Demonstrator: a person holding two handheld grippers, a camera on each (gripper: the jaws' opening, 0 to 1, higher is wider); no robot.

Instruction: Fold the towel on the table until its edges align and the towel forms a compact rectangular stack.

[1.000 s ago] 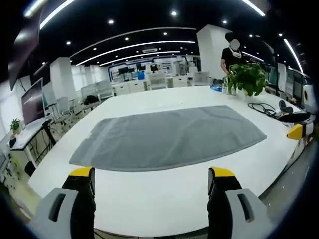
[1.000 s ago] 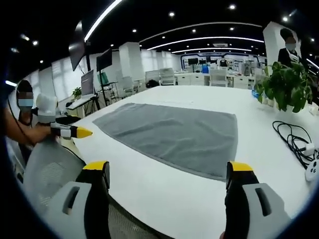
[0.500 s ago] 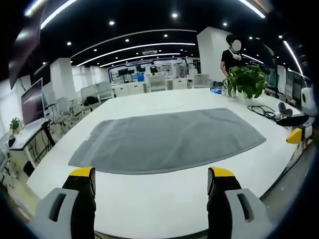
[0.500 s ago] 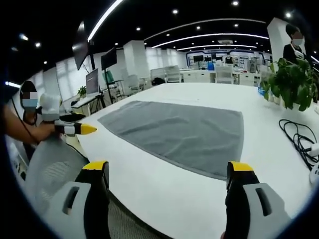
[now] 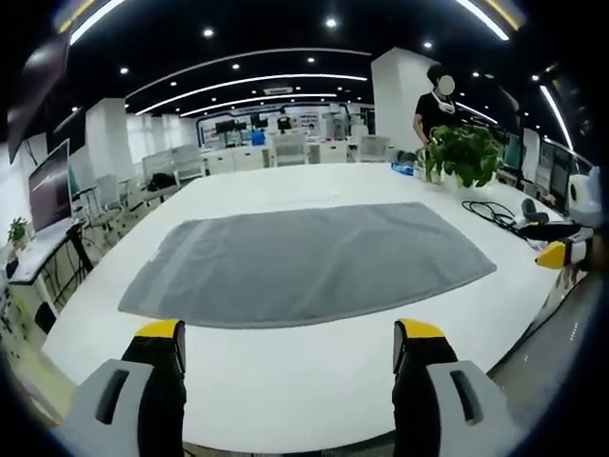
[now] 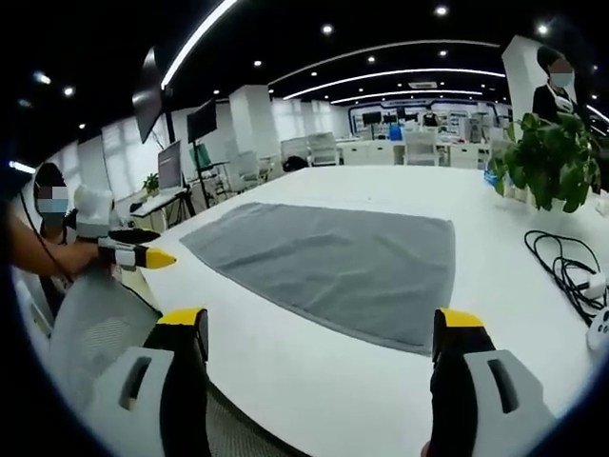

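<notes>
A grey towel (image 5: 304, 262) lies spread flat on the white table (image 5: 285, 376); the same towel (image 6: 333, 267) runs from upper left to lower right in the right gripper view. My left gripper (image 5: 287, 343) hangs open short of the table's near edge, apart from the towel. Its yellow tip (image 6: 157, 257) enters the right gripper view from the left, held by a person's hand. My right gripper (image 6: 324, 328) is open too, at the table's edge, with nothing between its fingers. The right gripper's yellow tip (image 5: 554, 253) peeks in at the right of the left gripper view.
A potted green plant (image 6: 547, 162) stands at the table's far side, with a person (image 5: 433, 105) behind it. Black cables and a white plug (image 6: 571, 271) lie right of the towel. A mesh chair back (image 6: 95, 328) sits below the left gripper. Desks and monitors fill the room.
Both views have drifted slightly with the hands; the towel has not moved. Both grippers stay open and clear of the towel.
</notes>
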